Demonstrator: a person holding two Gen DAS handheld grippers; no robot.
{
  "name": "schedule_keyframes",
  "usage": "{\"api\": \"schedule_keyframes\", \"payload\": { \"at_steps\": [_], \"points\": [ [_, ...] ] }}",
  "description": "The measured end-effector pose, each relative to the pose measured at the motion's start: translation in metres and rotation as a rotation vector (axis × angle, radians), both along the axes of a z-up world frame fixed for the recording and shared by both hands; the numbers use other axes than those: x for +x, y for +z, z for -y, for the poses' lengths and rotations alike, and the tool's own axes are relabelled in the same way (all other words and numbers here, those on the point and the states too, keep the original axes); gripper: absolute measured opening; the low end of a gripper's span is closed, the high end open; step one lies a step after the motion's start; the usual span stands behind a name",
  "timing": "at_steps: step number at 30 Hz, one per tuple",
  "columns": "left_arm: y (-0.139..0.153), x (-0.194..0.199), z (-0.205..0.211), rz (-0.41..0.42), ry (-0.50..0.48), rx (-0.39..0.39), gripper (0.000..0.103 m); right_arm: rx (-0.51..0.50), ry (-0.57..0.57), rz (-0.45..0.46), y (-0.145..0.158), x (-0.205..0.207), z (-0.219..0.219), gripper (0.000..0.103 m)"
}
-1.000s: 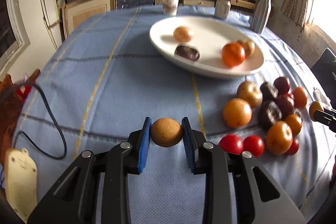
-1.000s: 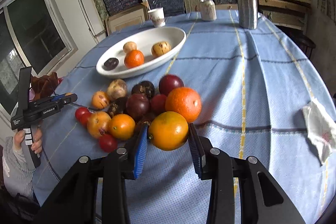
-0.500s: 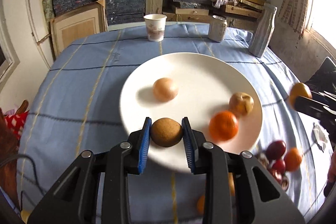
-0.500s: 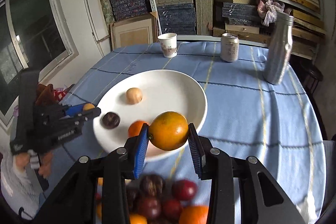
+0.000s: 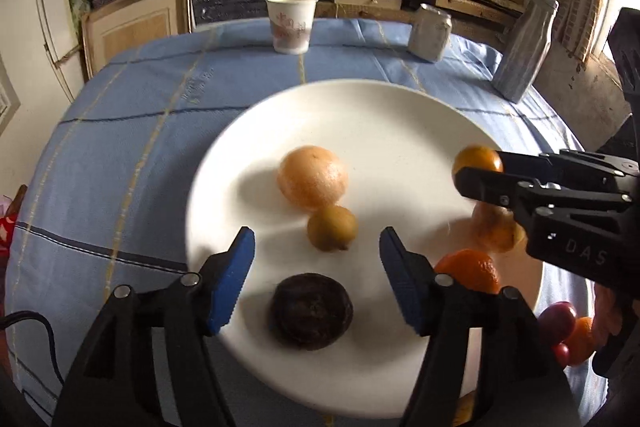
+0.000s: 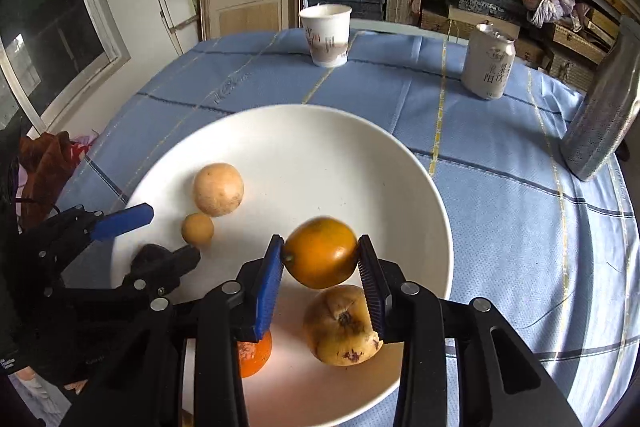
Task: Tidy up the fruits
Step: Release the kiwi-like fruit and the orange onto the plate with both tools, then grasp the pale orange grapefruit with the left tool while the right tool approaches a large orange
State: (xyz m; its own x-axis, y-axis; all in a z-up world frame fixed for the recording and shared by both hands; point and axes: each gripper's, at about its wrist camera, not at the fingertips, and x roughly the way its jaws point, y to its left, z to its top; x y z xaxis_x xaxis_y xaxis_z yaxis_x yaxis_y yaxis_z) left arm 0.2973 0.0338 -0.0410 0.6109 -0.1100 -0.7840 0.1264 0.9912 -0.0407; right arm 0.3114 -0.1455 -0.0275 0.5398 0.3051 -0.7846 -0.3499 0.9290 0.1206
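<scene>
A white plate (image 5: 400,115) lies on the blue tablecloth. My left gripper (image 5: 316,247) hovers over its near side, jaws opening; a small brown fruit (image 5: 332,229) lies free on the plate between the blue pads, touching neither. Around it lie a pale orange fruit (image 5: 312,177), a dark fruit (image 5: 311,311), an orange (image 5: 468,269) and a yellow-brown fruit (image 6: 340,325). My right gripper (image 6: 320,259) is shut on an orange fruit (image 6: 320,253), held above the plate (image 6: 320,131). The left gripper (image 6: 160,239) shows at the left there.
Behind the plate stand a paper cup (image 5: 291,23), a drink can (image 6: 488,65) and a silver bottle (image 6: 600,115). Several loose fruits (image 5: 560,323) lie on the cloth at the right. A black cable (image 5: 24,323) runs at the left edge. Shelves fill the background.
Both grippers moved from the loose fruit pile to above the plate. The left gripper has opened and the small brown fruit now lies on the plate. The right still holds its orange fruit.
</scene>
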Motion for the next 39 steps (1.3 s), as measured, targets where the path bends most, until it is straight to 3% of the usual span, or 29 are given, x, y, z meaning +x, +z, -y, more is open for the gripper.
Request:
{"api": "schedule_keyframes", "payload": {
  "at_steps": [6,8,10,12,21,27,32,39],
  "points": [
    [0.03,-0.026,-0.015,0.059,0.037,-0.04,0.071,0.066,-0.011,0.132,0.059,-0.041,0.019,0.042],
    [0.039,-0.042,-0.019,0.08,0.042,-0.053,0.074,0.094,-0.008,0.176,0.077,-0.06,0.027,0.046],
    [0.044,-0.059,-0.023,0.096,0.052,-0.056,0.077,0.108,-0.006,0.233,0.09,-0.086,0.036,0.057],
    [0.045,-0.077,-0.025,0.11,0.054,-0.046,0.078,0.111,-0.008,0.272,0.094,-0.111,0.043,0.059],
    [0.018,-0.15,-0.019,0.118,0.046,0.034,0.083,0.078,-0.089,0.373,0.053,-0.197,0.078,0.07],
    [0.001,-0.156,0.003,0.094,-0.014,0.085,0.084,0.136,-0.143,0.27,0.008,-0.202,0.107,0.072],
    [-0.01,-0.16,0.021,0.087,-0.093,0.128,0.084,0.167,-0.175,0.262,0.001,-0.21,0.123,0.076],
    [-0.021,-0.153,0.028,0.037,-0.145,0.111,0.083,0.17,-0.179,0.239,-0.005,-0.21,0.127,0.077]
  ]
}}
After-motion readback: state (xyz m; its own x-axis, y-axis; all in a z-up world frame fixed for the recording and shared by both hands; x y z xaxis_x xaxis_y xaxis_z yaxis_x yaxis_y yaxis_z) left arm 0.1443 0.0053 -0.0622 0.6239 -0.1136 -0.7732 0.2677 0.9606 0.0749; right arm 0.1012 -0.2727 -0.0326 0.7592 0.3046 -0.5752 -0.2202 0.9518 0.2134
